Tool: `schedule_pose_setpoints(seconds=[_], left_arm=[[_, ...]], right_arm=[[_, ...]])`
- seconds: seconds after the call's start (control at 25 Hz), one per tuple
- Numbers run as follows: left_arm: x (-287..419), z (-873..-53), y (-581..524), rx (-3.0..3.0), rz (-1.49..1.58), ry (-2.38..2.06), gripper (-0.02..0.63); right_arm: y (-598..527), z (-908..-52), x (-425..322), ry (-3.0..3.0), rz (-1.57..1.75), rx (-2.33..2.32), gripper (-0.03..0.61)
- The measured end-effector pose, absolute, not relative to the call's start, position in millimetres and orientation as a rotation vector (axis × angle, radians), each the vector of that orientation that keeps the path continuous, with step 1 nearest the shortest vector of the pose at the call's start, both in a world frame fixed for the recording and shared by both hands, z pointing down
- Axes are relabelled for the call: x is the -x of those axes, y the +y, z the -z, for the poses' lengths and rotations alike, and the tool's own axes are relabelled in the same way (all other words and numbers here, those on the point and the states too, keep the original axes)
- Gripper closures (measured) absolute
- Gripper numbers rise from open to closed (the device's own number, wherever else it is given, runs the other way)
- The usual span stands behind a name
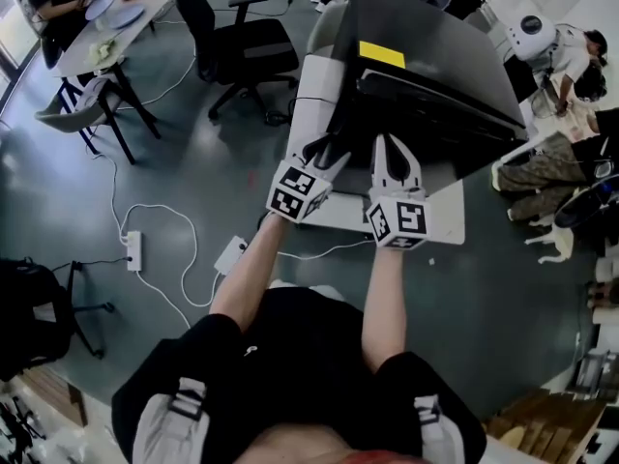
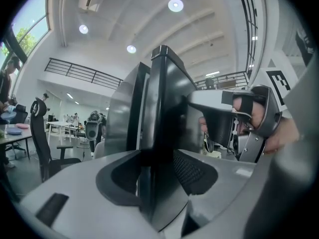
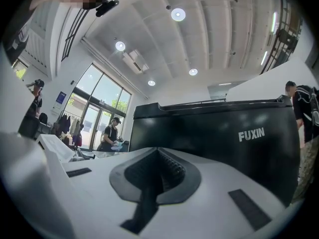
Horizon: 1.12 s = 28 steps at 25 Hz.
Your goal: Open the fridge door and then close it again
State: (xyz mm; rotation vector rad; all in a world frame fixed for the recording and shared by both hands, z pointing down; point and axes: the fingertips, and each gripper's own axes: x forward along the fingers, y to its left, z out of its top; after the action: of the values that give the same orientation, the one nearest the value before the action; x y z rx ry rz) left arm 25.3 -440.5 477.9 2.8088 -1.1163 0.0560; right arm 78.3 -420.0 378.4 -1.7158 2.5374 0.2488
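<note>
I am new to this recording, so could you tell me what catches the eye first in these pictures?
The black FUXIN fridge on the white table, in the middle of the head view, draws the eye first. The left tool stands open with the fridge door's edge between its jaws, and the shut right tool points at the fridge close beside it.

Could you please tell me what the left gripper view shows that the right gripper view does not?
Only the left gripper view: the fridge door's edge standing between the parted jaws of the left gripper, and an office chair. Only the right gripper view: the FUXIN lettering and a person by the windows. Both: the black fridge and round ceiling lights.
</note>
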Motion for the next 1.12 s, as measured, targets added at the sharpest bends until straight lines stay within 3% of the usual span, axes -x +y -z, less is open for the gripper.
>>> schedule_pose_setpoints(seconds=[0.56, 0.68, 0.8, 1.12], left_arm=[[-15, -480, -467, -2.655, -0.006, -1.223, 0.44], [-10, -476, -458, -2.598, 0.045, -1.269, 0.493], [-13, -468, -448, -2.625, 0.047, -1.29, 0.611], [-11, -448, -440, -2.633, 0.112, -1.371, 0.614]], right_arm=[[-447, -381, -84, 2.501, -0.214, 1.787, 0.584], [-443, -390, -93, 2.486, -0.164, 1.822, 0.585], [-435, -414, -109, 2.474, -0.084, 1.871, 0.586], [-416, -457, -132, 2.439, 0.072, 1.97, 0.584]])
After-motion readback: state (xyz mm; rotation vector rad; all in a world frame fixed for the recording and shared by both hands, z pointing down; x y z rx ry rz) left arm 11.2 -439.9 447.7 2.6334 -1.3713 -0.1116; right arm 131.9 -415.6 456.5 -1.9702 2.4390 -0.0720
